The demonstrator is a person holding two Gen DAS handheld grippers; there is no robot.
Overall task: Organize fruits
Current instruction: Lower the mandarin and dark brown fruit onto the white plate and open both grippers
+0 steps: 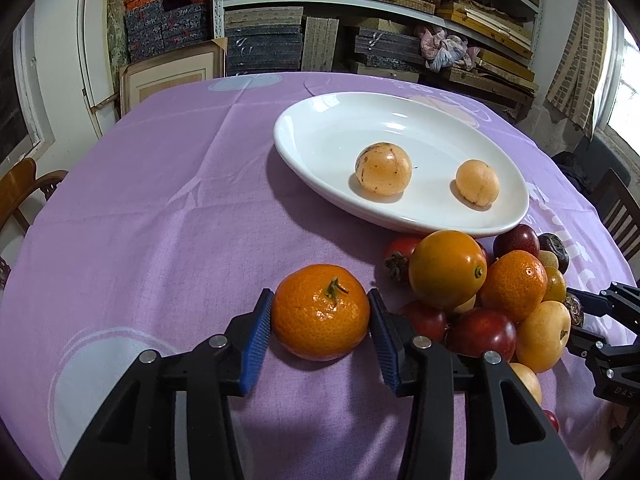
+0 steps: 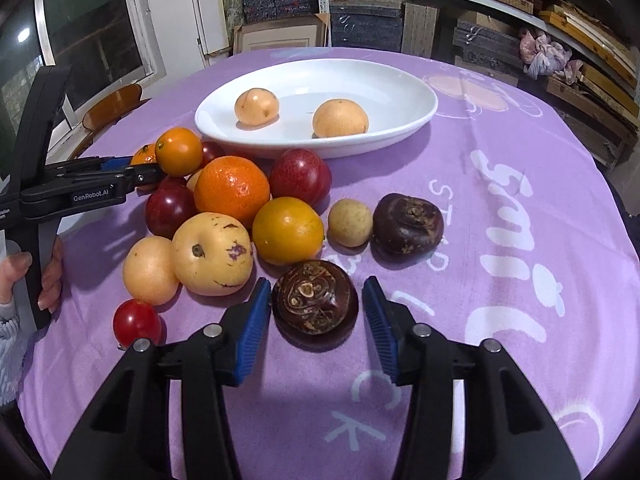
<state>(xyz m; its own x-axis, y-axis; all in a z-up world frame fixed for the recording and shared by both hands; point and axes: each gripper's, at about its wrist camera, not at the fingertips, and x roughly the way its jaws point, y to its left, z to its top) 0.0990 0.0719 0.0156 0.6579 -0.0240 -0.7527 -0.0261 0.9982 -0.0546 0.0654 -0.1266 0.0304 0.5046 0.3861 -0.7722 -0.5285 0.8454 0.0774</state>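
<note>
A white oval plate (image 1: 320, 128) on the purple tablecloth holds two pale orange round fruits (image 1: 383, 174). The plate also shows in the right wrist view (image 2: 408, 92). My left gripper (image 1: 320, 312) is shut on a stemmed mandarin (image 1: 320, 316) that rests on the cloth. My right gripper (image 2: 316, 304) is open around a dark brown water chestnut (image 2: 315, 304); small gaps show on both sides. A pile of oranges, red plums and yellow fruits (image 2: 224, 208) lies between plate and grippers.
A second water chestnut (image 2: 408, 224) and a small tan fruit (image 2: 350, 222) lie right of the pile. A cherry tomato (image 2: 136, 320) lies at its near left. Shelves of boxes (image 1: 360, 20) stand behind the table; wooden chairs (image 1: 24, 188) at its sides.
</note>
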